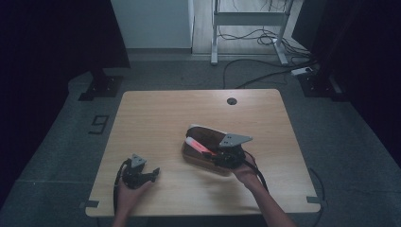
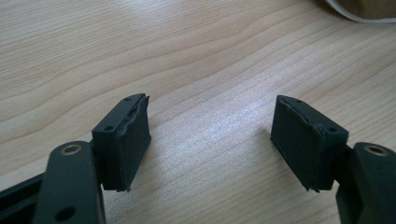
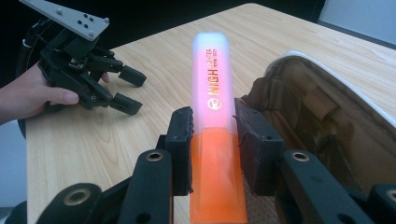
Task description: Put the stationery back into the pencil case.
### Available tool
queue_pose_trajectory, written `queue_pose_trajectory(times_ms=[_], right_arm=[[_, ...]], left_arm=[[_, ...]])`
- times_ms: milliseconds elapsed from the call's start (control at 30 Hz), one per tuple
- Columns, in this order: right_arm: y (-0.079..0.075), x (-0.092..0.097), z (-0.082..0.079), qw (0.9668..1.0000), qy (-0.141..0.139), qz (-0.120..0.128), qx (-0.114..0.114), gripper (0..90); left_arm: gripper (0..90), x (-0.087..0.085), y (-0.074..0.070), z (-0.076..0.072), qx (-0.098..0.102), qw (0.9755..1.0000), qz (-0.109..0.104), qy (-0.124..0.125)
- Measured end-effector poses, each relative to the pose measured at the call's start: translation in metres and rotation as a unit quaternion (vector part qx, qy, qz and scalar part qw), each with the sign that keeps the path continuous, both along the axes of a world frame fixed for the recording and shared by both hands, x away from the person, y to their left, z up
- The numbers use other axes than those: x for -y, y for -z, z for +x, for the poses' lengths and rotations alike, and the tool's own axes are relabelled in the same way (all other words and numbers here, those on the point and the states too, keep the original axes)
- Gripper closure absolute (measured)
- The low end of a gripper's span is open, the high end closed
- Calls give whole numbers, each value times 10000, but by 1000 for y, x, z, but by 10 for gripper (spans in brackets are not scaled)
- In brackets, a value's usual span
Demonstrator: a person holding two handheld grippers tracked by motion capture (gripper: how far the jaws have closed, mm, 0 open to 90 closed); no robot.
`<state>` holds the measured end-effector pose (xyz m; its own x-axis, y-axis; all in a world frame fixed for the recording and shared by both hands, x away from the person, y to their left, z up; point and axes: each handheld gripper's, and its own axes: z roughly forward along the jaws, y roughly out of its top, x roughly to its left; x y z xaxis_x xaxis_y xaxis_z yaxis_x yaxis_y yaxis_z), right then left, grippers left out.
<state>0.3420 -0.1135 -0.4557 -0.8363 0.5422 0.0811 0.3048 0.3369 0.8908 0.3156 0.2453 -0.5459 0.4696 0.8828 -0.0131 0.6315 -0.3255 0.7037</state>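
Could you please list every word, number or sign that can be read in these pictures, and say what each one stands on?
"HIGH", in orange capitals, runs along the highlighter held in the right gripper.
A smaller line of print beside it is too blurred to read.
"9", a dark figure, lies on the floor left of the table.

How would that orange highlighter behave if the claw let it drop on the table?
The orange highlighter looks like stiff, smooth plastic, so it might slip in the right claw, whose pads clamp its flat sides. It seems light. Its flattish body would probably lie still on the table rather than roll.
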Motion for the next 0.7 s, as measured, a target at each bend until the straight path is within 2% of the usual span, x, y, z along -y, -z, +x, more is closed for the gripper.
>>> queue_pose_trajectory(times_ms=[700], right_arm=[[-10, 14, 16, 9997, 221, 24, 59, 657]], left_arm=[[278, 0, 0, 0, -3, 10000, 4, 8]])
